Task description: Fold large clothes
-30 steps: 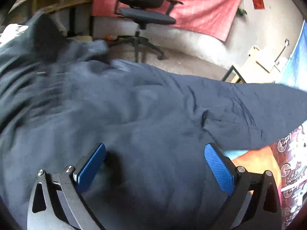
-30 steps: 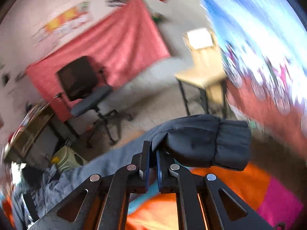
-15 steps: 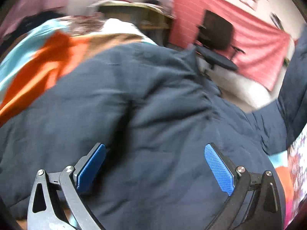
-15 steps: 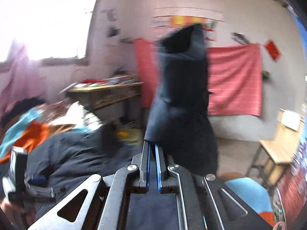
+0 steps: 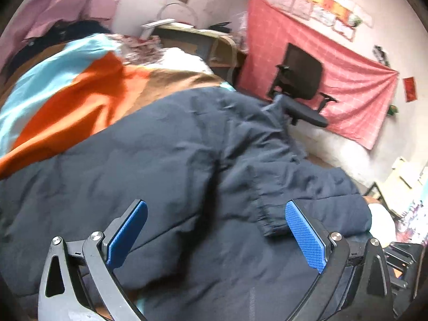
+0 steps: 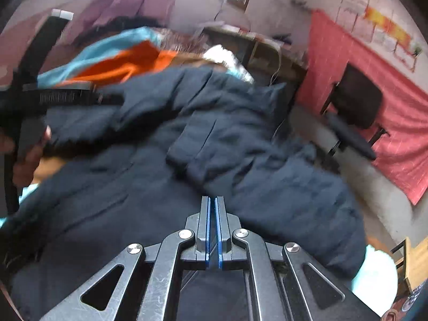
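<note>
A large dark navy padded jacket [image 5: 187, 165] lies spread on a bed with an orange, light blue and brown cover [image 5: 67, 91]. One sleeve is folded across the body, its cuff [image 5: 267, 219] near the right fingertip of my left gripper [image 5: 216, 216]. That gripper is open and hovers just above the jacket. In the right wrist view the jacket [image 6: 240, 160] fills the middle. My right gripper [image 6: 212, 206] is shut low over the jacket; whether fabric is pinched between its pads is not clear. The other hand-held gripper [image 6: 53, 96] shows at the left.
A black office chair [image 5: 302, 91] stands beyond the bed before a red cloth on the wall [image 5: 347, 85]. A wooden desk [image 5: 203, 40] stands at the bed's far end. A wooden chair [image 6: 414, 262] is at the far right.
My right gripper has swung the sleeve from high in the air down across the jacket body. My left gripper has stayed open over the jacket, and its view has turned toward the bed's far end.
</note>
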`<state>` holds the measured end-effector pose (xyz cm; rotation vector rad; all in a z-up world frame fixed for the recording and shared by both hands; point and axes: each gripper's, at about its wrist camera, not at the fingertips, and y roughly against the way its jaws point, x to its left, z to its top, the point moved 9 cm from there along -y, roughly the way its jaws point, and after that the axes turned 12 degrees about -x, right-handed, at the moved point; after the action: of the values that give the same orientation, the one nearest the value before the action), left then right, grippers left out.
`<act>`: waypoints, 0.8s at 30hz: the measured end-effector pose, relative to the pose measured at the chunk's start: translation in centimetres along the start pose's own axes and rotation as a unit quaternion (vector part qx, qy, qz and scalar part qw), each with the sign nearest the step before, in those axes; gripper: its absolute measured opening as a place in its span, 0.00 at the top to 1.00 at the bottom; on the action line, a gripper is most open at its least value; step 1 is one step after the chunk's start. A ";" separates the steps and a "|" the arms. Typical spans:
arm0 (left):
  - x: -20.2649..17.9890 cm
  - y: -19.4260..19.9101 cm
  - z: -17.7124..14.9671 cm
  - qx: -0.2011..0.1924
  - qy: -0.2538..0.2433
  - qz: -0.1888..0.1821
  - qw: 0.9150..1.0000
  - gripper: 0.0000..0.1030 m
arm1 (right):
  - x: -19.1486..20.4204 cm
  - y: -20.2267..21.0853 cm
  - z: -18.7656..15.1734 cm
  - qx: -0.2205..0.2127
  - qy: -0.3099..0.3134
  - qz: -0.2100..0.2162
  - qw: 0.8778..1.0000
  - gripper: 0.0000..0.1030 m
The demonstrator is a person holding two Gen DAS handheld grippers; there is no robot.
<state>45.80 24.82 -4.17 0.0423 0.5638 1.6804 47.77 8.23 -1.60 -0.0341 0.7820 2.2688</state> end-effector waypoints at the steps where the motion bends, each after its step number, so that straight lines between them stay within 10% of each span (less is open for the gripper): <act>1: -0.4 -1.1 0.3 0.001 -0.003 -0.009 1.000 0.02 | 0.1 0.5 -0.7 0.002 -0.010 0.004 1.000 0.96; 9: -4.6 -7.5 -1.1 0.040 -0.044 -0.028 0.998 0.02 | -12.4 1.5 -4.2 0.043 -0.158 -0.093 0.982 0.51; 16: -4.2 -11.5 -6.2 0.113 -0.099 0.027 0.988 0.02 | -25.1 0.1 -8.3 0.052 -0.282 -0.218 0.933 0.50; 24: -4.1 -12.1 -8.1 0.109 -0.122 0.040 0.986 0.01 | -25.8 -3.6 -14.0 0.104 -0.337 -0.193 0.916 0.50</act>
<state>55.02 19.23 -14.75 0.4300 0.5631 1.6542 66.35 -13.73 -8.63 0.6106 0.5655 1.6417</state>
